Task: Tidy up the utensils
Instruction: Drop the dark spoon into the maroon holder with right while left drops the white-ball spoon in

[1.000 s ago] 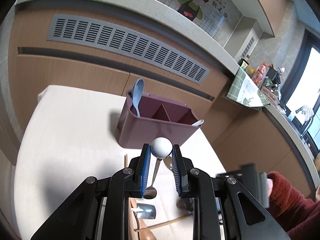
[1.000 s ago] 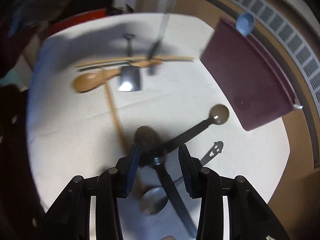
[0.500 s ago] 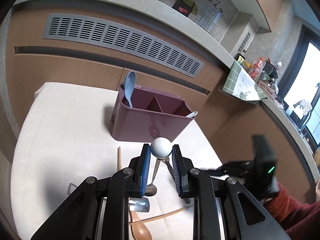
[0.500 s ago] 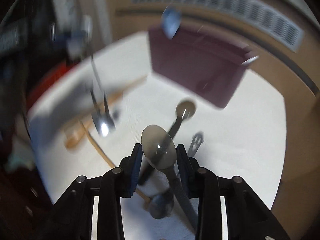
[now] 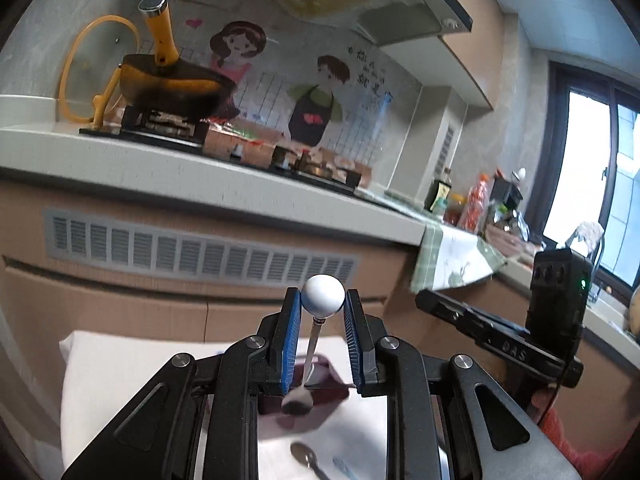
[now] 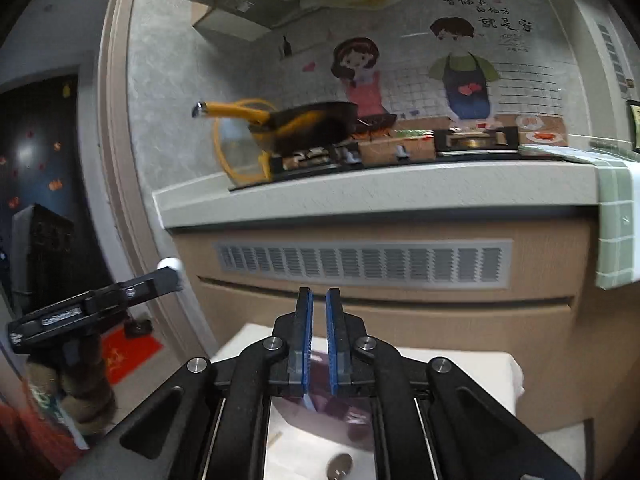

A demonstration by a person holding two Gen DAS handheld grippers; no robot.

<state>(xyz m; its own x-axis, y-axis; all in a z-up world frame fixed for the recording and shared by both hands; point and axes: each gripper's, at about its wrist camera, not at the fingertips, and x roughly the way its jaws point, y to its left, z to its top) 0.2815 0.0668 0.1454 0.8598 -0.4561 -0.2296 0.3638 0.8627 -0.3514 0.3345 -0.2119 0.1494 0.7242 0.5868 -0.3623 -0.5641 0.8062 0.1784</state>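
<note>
Spoon (image 5: 316, 336) with a white ball end is hanging clamped in the left gripper (image 5: 322, 312) — its bowl blurring below; the right gripper (image 6: 319, 320) has just been closing, its contents unclear.

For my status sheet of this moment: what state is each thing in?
Left hand-held gripper: shut on ball-topped spoon.
Right hand-held gripper: jaws just closing, nearly together, nothing visible between.
Metal spoon: lying on cloth.
Pan: sitting on stove.
Lid: leaning upright beside pan.
</note>
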